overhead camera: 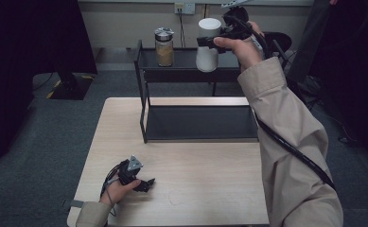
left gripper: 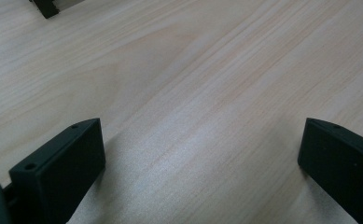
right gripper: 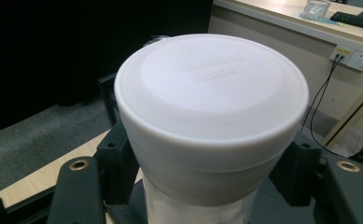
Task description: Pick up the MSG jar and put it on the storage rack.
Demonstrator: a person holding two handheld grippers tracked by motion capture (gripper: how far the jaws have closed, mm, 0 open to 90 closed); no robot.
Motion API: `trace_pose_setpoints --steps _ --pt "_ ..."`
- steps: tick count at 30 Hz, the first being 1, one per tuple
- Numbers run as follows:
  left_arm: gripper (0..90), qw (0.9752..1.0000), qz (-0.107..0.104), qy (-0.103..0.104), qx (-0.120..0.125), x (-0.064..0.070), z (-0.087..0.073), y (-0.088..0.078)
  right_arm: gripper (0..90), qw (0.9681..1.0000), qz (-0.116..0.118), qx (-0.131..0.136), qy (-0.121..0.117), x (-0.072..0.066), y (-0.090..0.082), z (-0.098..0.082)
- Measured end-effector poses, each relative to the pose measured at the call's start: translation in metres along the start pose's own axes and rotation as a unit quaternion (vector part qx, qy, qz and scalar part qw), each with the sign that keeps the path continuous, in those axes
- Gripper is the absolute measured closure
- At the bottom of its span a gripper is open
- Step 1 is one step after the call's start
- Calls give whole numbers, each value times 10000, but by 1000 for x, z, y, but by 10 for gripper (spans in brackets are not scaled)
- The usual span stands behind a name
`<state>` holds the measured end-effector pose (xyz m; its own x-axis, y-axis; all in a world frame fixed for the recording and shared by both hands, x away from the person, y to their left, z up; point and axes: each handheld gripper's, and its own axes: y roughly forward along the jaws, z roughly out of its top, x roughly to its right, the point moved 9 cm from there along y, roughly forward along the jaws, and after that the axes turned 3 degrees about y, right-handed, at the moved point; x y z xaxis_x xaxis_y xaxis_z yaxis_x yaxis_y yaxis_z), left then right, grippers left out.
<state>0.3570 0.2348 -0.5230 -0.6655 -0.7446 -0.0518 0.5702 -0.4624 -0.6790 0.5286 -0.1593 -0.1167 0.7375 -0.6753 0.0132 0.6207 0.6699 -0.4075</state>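
Right gripper (overhead camera: 214,43) in my raised hand is clamped on the white-lidded jar (overhead camera: 208,45), jaws pinching its body just under the lid, and I hold it in the air above the right end of the black two-tier rack's (overhead camera: 146,116) top shelf, its base close over the shelf or just off it; I cannot tell which from the high view. Going from the biggest thing down: the light wood table (overhead camera: 210,189) carries the rack at its far edge, the rack's lower shelf lies bare, and on the top shelf's left part stands a glass jar with a metal lid (overhead camera: 163,46), filled with something tan, well apart from the jar I hold. By my judgement the pick-up is done and the job is about midway: the jar is gripped and lifted, and what is left is to carry it to its spot, set it down upright and let go. My left gripper (overhead camera: 146,183) rests low on the near left of the table with its jaws spread apart and nothing between them but bare wood. As for writing, the right gripper view shows raised lettering moulded into the white lid (right gripper: 211,84); the lower word looks like "Bottle", the upper one is too faint to read. I see no other label.
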Motion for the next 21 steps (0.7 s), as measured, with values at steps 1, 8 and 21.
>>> trace_pose_setpoints --steps 1,8,21 --pt "0 10000 0 5 1 0 0 0 351 10000 -24 -23 14 1 3 0" --pt "0 10000 0 -6 0 0 0 0 350 9998 -146 27 146 15 23 -2" --pt "0 10000 -1 11 -3 0 0 0 350 9990 -355 -77 256 27 53 0"
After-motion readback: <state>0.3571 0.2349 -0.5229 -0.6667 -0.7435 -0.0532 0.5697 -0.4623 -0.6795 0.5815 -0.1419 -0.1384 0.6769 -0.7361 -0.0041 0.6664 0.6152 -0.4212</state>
